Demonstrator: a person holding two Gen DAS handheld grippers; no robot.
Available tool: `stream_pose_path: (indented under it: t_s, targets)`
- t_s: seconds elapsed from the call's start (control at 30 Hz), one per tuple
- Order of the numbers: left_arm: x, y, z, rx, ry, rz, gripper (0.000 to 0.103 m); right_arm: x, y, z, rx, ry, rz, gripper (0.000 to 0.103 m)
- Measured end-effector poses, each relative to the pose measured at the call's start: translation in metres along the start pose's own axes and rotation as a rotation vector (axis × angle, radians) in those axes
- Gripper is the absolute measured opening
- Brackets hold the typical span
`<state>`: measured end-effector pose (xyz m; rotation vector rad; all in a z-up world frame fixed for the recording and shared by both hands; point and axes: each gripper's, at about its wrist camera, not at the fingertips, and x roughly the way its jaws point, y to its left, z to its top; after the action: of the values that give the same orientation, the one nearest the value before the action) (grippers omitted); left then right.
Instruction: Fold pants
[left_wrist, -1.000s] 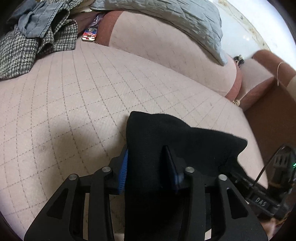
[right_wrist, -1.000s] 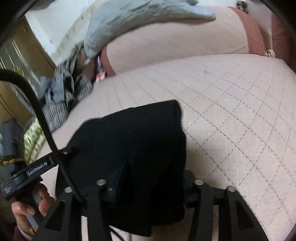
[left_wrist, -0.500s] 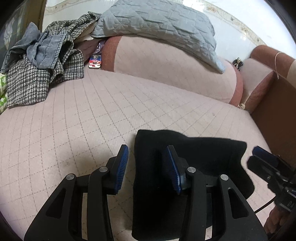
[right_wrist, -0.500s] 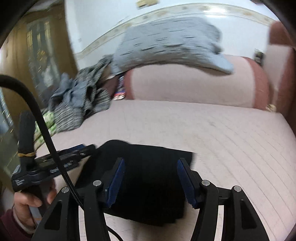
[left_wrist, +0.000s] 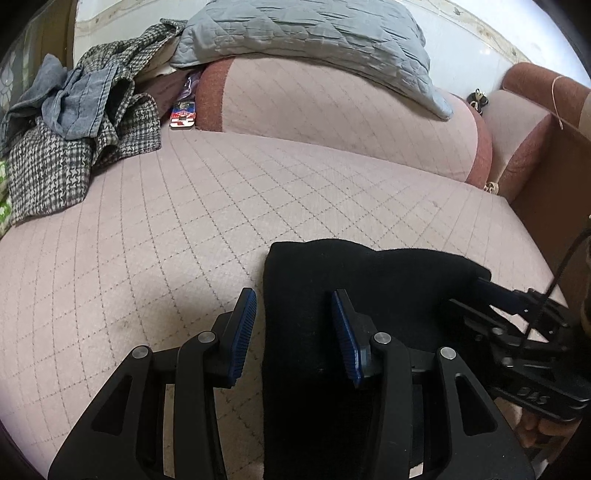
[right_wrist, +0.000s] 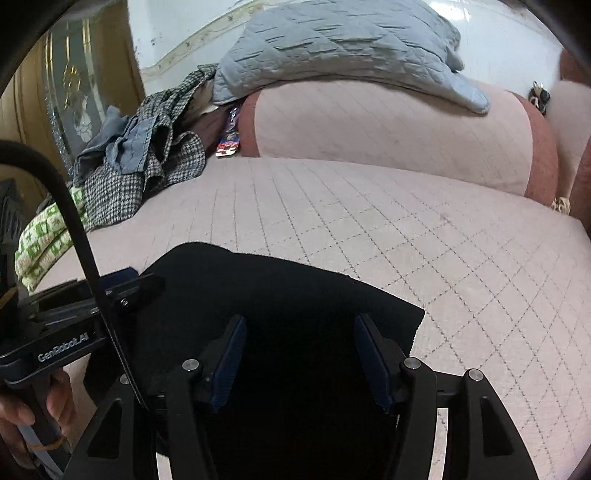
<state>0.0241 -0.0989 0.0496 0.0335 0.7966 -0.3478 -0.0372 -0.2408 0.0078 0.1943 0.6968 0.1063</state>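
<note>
The black pants (left_wrist: 369, 280) lie folded flat on the pink quilted sofa seat (left_wrist: 184, 229), near its front edge. My left gripper (left_wrist: 293, 321) is open, its blue pads astride the pants' left edge, holding nothing. My right gripper (right_wrist: 299, 350) is open over the pants (right_wrist: 280, 295), holding nothing. The right gripper also shows at the pants' right side in the left wrist view (left_wrist: 517, 314). The left gripper shows at the left in the right wrist view (right_wrist: 74, 314).
A heap of checked and blue clothes (left_wrist: 74, 140) lies at the seat's far left. A grey quilted pillow (left_wrist: 314, 40) rests on the backrest. A small packet (left_wrist: 183, 114) sits by the backrest. The sofa arm (left_wrist: 546, 155) rises at the right.
Both grippers have opened and let go of the pants, which now lie flat on the seat. Both grippers have drawn back slightly.
</note>
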Motion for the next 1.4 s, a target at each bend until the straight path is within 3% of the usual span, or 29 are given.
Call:
stream_pose_path:
  t_s: [0.13,0.43,0.53,0.57,1.0,1.4]
  targets:
    - [-0.006,0.000,-0.002,0.013,-0.017,0.006,0.042,-0.028,-0.001,-0.004,0.033,-0.031,0.038,0.058]
    - [-0.032,-0.005,-0.015,0.019,-0.038,-0.001,0.042,-0.068,0.026,-0.023,-0.002,-0.067,0.021,0.058]
    - [-0.043,-0.006,-0.020,0.002,-0.026,-0.042,0.061,-0.077,0.030,-0.031,-0.002,-0.070,0.024,0.058]
    - [-0.046,-0.007,-0.022,-0.004,-0.024,-0.050,0.061,-0.080,0.032,-0.033,0.001,-0.071,0.027,0.058]
    - [-0.094,-0.020,-0.064,0.004,-0.041,0.036,0.061,-0.111,0.037,-0.068,0.028,-0.063,0.014,0.060]
    - [-0.095,-0.029,-0.083,0.070,-0.067,0.054,0.061,-0.123,0.044,-0.081,0.046,-0.061,0.004,0.060]
